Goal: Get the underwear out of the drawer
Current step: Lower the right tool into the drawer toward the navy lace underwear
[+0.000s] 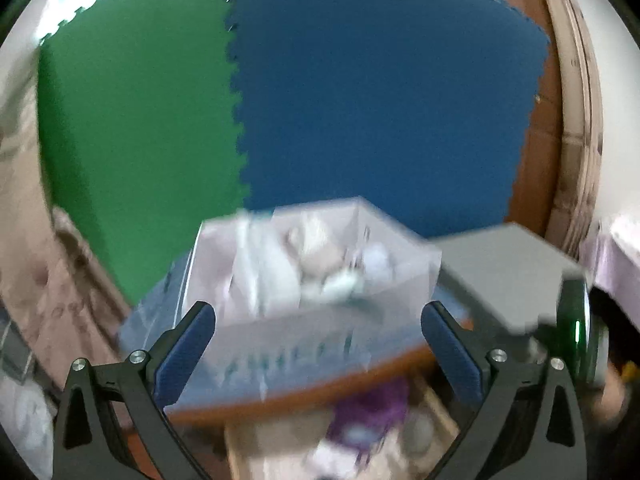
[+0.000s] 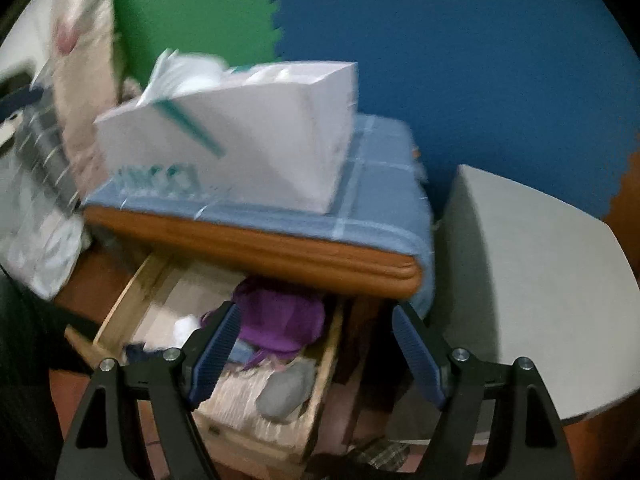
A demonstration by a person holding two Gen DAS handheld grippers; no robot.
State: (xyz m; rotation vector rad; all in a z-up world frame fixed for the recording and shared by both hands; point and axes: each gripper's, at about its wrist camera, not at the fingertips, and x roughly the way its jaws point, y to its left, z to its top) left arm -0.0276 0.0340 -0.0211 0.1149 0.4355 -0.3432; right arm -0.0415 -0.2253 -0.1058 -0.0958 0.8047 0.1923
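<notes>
A wooden drawer (image 2: 324, 364) stands pulled out under a brown cabinet top. Inside lie a purple garment (image 2: 280, 320), a grey rolled piece (image 2: 286, 388), a white piece (image 2: 186, 326) and pale folded cloth. My right gripper (image 2: 316, 354) hovers open just above the drawer, the purple garment showing between its blue pads with no contact. In the blurred left wrist view my left gripper (image 1: 318, 350) is open wide and empty, higher up, facing the white box (image 1: 312, 264). The purple garment (image 1: 370, 412) and the drawer (image 1: 434, 404) show low between its fingers.
A white box (image 2: 240, 136) with teal print and white items inside sits on a blue checked cloth (image 2: 372, 200) on the cabinet top. A grey box (image 2: 532, 280) stands to the right. Green and blue foam mats (image 1: 380, 100) cover the wall. Pale bags (image 2: 44, 240) pile at the left.
</notes>
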